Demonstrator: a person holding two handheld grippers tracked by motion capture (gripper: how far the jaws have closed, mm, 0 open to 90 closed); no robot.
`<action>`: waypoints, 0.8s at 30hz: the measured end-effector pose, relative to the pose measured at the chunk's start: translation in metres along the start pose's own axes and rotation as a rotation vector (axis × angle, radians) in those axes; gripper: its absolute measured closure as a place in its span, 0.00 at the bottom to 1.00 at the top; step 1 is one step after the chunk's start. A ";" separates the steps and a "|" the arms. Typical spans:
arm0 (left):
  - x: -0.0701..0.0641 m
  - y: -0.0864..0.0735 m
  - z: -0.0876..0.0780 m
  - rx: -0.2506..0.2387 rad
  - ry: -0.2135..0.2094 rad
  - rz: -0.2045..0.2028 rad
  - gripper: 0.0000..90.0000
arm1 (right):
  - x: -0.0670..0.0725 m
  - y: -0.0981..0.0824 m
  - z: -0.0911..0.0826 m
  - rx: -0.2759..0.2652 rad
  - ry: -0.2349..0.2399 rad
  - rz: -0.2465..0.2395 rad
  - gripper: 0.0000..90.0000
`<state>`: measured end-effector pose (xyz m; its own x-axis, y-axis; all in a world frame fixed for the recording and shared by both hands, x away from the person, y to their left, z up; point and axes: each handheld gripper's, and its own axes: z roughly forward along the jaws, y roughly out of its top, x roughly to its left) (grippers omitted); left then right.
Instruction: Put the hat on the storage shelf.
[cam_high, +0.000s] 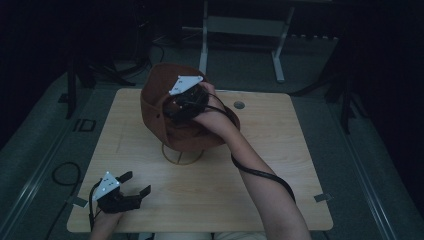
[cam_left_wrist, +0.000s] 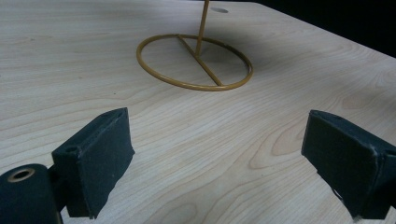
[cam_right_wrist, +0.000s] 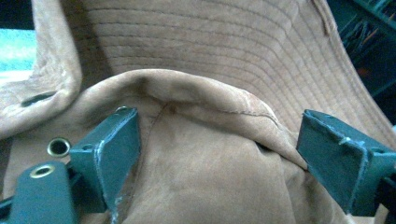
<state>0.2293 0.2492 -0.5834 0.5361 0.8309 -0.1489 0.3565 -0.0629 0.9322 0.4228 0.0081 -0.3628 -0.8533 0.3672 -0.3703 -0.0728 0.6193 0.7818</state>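
Note:
A brown suede hat (cam_high: 155, 95) sits tilted on a gold wire stand (cam_high: 182, 156) at the middle back of the wooden table (cam_high: 280, 165). My right gripper (cam_high: 176, 107) is pressed against the hat's crown. In the right gripper view its jaws stand wide apart, open, on either side of a raised fold of the crown (cam_right_wrist: 210, 107), with the stitched brim (cam_right_wrist: 210, 42) behind it; right gripper (cam_right_wrist: 219, 140). My left gripper (cam_high: 140, 181) rests open near the table's front left corner. It holds nothing and faces the stand's ring base (cam_left_wrist: 196, 87) and upright rod (cam_left_wrist: 202, 25); left gripper (cam_left_wrist: 217, 140).
A round cable hole (cam_high: 239, 105) lies in the tabletop behind the hat. A white desk frame (cam_high: 240, 30) stands on the floor beyond the table. A cable loop (cam_high: 65, 172) lies on the floor at the left. The surroundings are dark.

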 end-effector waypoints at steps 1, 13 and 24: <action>0.000 0.000 0.000 -0.001 0.000 -0.001 0.10 | 0.000 0.000 0.000 0.000 0.000 0.000 0.15; 0.000 0.000 0.000 0.001 0.001 0.002 0.10 | -0.020 -0.008 -0.046 -0.042 0.086 0.122 0.16; -0.001 0.000 0.000 0.001 0.020 0.013 0.11 | -0.031 -0.047 -0.089 -0.090 0.089 0.251 0.16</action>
<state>0.2286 0.2481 -0.5837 0.5251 0.8410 -0.1302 0.3502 -0.0741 0.9337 0.4066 -0.0945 -0.3435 -0.8922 0.4362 -0.1166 0.1045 0.4506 0.8866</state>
